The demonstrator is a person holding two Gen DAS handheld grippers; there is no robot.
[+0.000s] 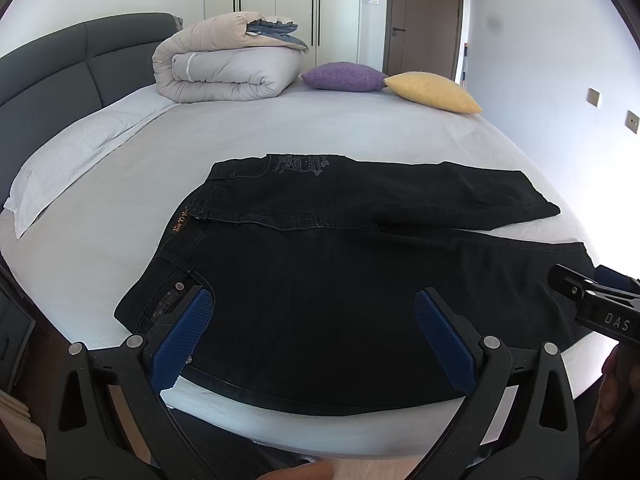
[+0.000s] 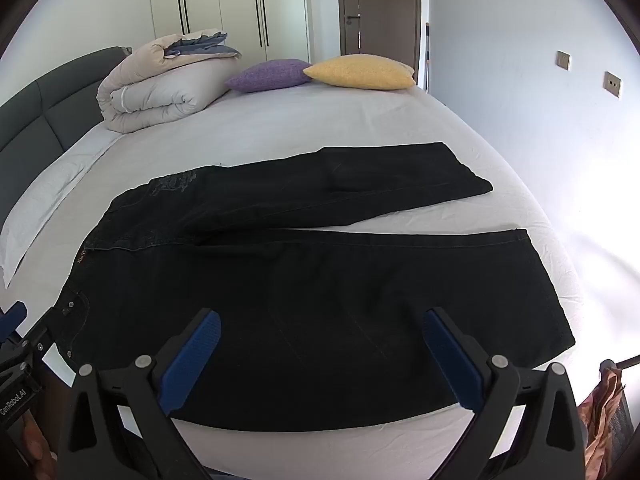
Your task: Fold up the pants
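Observation:
Black jeans [image 1: 328,280] lie flat on a white bed [image 1: 280,128], waistband to the left, both legs stretched to the right and slightly spread. My left gripper [image 1: 314,304] hovers open above the near hip, blue pads wide apart with nothing between them. In the right wrist view the same jeans [image 2: 312,280] fill the middle, and my right gripper [image 2: 322,324] stands open above the near leg, empty. The right gripper's body [image 1: 596,300] shows at the right edge of the left wrist view. The left gripper's body [image 2: 20,344] shows at the left edge of the right wrist view.
A rolled beige duvet [image 1: 224,64] sits at the head of the bed beside a purple cushion [image 1: 344,76] and a yellow cushion [image 1: 432,90]. A white pillow [image 1: 68,160] lies along the grey headboard [image 1: 60,64]. Wardrobe doors and a brown door [image 2: 380,12] stand behind.

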